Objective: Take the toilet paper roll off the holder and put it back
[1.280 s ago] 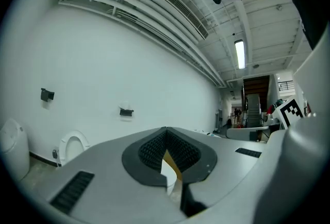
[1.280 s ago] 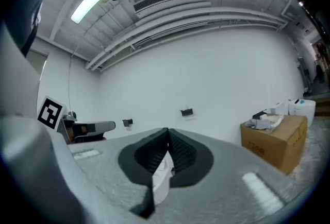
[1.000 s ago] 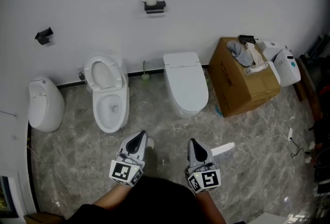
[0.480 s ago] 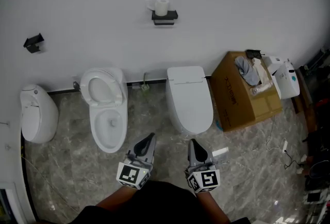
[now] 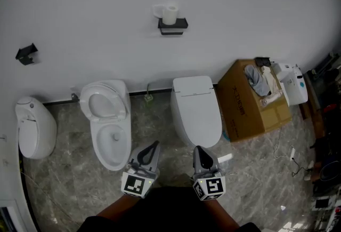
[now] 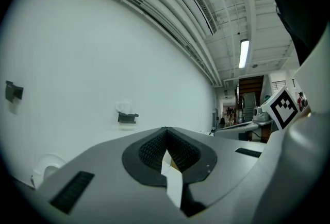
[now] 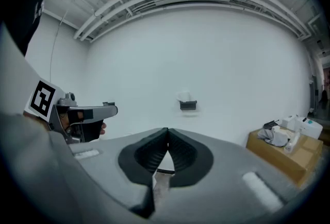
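Jaws on both sides are pressed together with nothing between them. My left gripper (image 5: 154, 146) and right gripper (image 5: 197, 150) sit low in the head view, side by side, both aimed at the white wall (image 5: 240, 1). The toilet paper roll (image 5: 170, 14) stands upright on its black holder (image 5: 172, 25), which is fixed high on that wall, well apart from both grippers. From each gripper view I see the roll and holder small and far off, above the closed jaw tips.

Below the holder two toilets stand against the wall: an open-lid toilet (image 5: 109, 129) to the left and a closed-lid toilet (image 5: 197, 111) to the right. The holder hangs above the gap between them, nearer the closed one. A cardboard box (image 5: 248, 100) sits right of the closed toilet, with cloth and small items on top. At far left I see a rounded white fixture (image 5: 34, 127) on the grey marbled floor (image 5: 69, 183), and a small black bracket (image 5: 25, 54) is on the wall above it.
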Tool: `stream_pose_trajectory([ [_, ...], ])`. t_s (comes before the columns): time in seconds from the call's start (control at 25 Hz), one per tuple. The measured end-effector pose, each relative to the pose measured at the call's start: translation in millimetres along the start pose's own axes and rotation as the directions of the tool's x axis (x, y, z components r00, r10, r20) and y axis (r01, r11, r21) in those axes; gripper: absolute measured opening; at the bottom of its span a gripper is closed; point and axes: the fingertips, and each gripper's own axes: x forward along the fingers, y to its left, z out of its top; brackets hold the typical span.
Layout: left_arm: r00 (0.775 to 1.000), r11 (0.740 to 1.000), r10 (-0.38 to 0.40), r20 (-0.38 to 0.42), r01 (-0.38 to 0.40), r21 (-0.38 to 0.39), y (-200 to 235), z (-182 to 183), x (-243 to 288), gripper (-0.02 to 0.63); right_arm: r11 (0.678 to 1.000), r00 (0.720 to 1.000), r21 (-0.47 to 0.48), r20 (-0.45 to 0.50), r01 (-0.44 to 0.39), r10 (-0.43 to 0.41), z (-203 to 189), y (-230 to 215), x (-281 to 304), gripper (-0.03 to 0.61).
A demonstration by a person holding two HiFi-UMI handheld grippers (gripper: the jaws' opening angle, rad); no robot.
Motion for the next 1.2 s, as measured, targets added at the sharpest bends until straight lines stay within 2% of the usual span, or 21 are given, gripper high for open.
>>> stream_pose_trajectory([
  [0.24, 0.999, 0.997, 0.046, 0.005, -0.046, -0.054, 25, 1, 19, 0.015, 1.0, 1.0, 0.011, 0.031, 0.0, -0.001, 14, -10, 35, -0.002],
  [0.52, 0.995, 0.996, 0.092, 0.024, -0.092, -0.005, 59, 0, 70, 0.015, 0.998, 0.998, 0.038, 0.056, -0.044, 0.042, 25, -40, 96, -0.002],
  [0.6, 0.996, 0.996, 0.089, 0.018, -0.09, 0.01, 68, -4, 95, 0.017, 0.998, 0.997, 0.048, 0.067, -0.052, 0.049, 26, -56, 119, -0.002],
  [0.76, 0.997, 0.997, 0.076, -0.012, -0.076, -0.012, 85, -4, 162, 0.017, 0.995, 0.994, 0.079, 0.091, -0.06, 0.053, 44, -101, 174, -0.002],
  [0.88, 0.997, 0.996, 0.08, 0.0, -0.08, -0.025, 103, 11, 215, 0.017, 0.994, 0.991, 0.091, 0.129, -0.055, 0.043, 70, -142, 212, -0.002],
  [1.0, 0.998, 0.998, 0.064, 0.015, -0.063, -0.004, 129, 34, 266, 0.017, 0.993, 0.992, 0.105, 0.119, -0.054, 0.041, 85, -177, 252, -0.002],
  [1.2, 0.993, 0.994, 0.106, 0.05, -0.107, 0.016, 171, 67, 328, 0.017, 0.994, 0.987, 0.054, 0.133, -0.093, 0.085, 103, -205, 301, -0.002],
])
